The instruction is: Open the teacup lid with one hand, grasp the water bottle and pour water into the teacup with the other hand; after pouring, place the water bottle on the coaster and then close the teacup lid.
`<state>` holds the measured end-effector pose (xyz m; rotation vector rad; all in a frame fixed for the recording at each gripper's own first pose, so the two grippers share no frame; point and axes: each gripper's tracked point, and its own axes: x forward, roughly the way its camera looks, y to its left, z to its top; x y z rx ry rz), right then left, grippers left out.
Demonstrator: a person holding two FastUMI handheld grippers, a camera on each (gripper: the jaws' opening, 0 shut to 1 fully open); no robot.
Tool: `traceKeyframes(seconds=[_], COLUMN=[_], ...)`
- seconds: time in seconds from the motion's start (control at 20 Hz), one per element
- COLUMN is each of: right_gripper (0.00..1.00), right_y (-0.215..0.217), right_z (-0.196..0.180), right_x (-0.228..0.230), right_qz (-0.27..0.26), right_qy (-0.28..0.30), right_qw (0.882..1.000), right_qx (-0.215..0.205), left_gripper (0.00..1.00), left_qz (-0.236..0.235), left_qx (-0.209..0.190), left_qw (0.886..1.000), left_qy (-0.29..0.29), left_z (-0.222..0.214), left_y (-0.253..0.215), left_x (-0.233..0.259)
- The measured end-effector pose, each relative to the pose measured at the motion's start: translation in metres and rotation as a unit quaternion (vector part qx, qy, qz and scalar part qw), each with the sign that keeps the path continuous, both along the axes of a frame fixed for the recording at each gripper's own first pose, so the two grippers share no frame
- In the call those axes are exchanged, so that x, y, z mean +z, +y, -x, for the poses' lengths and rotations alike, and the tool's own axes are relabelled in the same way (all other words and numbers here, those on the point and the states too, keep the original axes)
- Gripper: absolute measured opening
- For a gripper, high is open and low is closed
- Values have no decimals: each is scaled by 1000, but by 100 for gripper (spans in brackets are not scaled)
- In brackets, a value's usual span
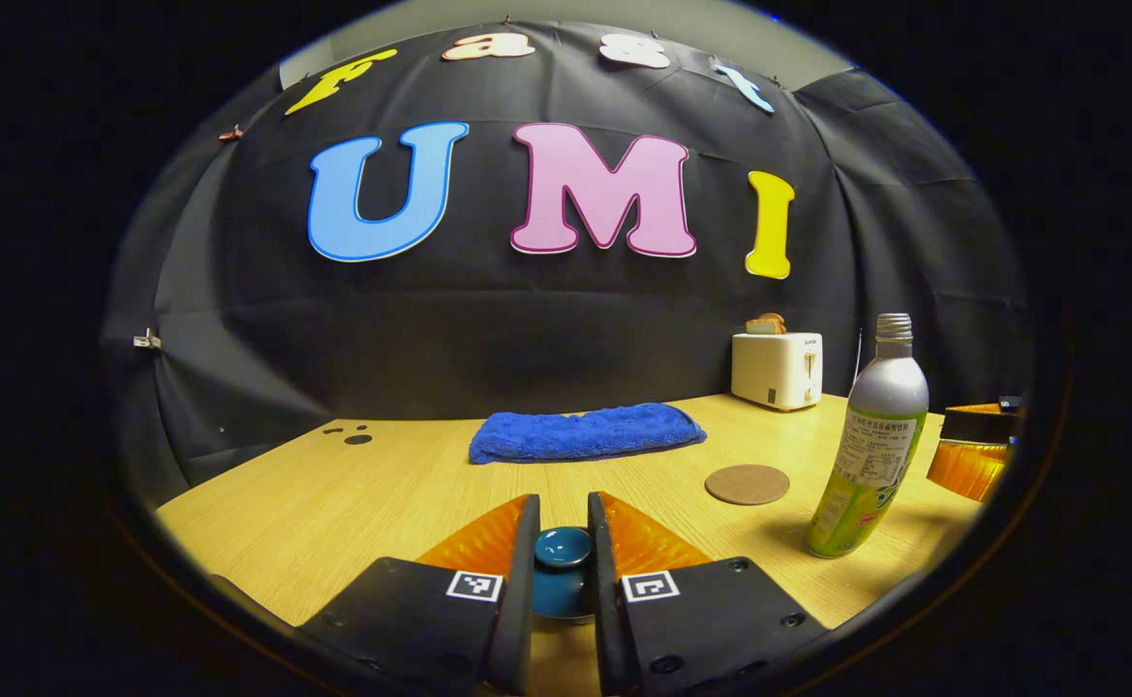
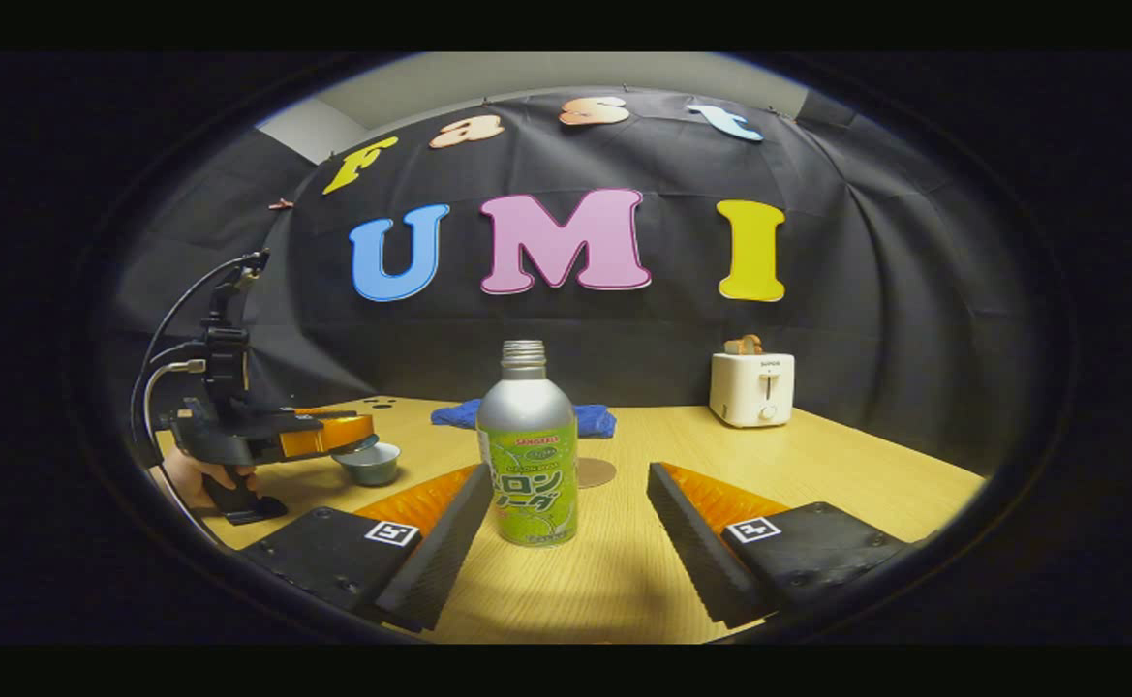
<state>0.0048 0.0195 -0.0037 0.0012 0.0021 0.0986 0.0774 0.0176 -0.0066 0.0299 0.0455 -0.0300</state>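
**Two grippers at work: lid held, bottle not yet grasped**

Two fingers of the left gripper are seen closed on the knob of the teacup lid in the left gripper view; both fingers press against the knob. In the right gripper view, the left gripper is seen at the left side of the table, held by a hand, and the lid is kept just above the teacup, so the cup is uncovered. Whether the lid touches the rim cannot be told.

The right gripper is held wide open, and the water bottle stands upright between its fingers, touched by neither of them. The bottle has no cap on its neck. In the left gripper view the water bottle is seen near the right edge of the table.

The round coaster lies flat on the table just behind the bottle, a little apart from it. A blue towel is laid near the back edge, and a white toaster stands at the back right corner.
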Motion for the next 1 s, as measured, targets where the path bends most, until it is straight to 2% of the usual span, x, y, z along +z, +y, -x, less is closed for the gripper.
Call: traceKeyframes(seconds=[0.15,0.2,0.25,0.3,0.35,0.4,0.55,0.7,0.75,0.85,1.0], right_gripper=[99,94,99,94,99,99,99,99,99,99,99], right_y=[13,17,21,24,28,33,34,27,27,27,30], right_z=[3,4,5,6,8,10,2,-9,-11,-18,-29], right_x=[-2,-1,-1,0,3,5,0,-5,-4,-5,-6], right_qz=[-1,-1,-2,-2,-2,0,6,-7,-16,-23,-7], right_qy=[1,1,1,0,-6,-12,-4,12,14,17,16], right_qw=[1000,999,998,998,997,997,998,999,999,999,1000], right_qx=[30,43,55,65,74,80,65,38,35,27,18], left_gripper=[31,31,31,31,31,31,31,31,31,30,31], left_qz=[-10,-16,-20,-21,-20,-19,-9,16,11,12,13], left_qx=[23,31,40,47,55,63,87,100,102,94,84], left_qw=[1000,999,999,999,998,998,996,995,994,995,996], left_qy=[-3,-3,-4,-4,-4,-6,-12,-21,-21,-21,-21], left_z=[10,14,19,23,28,32,40,43,44,46,39], left_y=[22,31,40,50,60,70,99,123,127,129,130], left_x=[1,0,1,0,1,0,4,4,4,4,3])
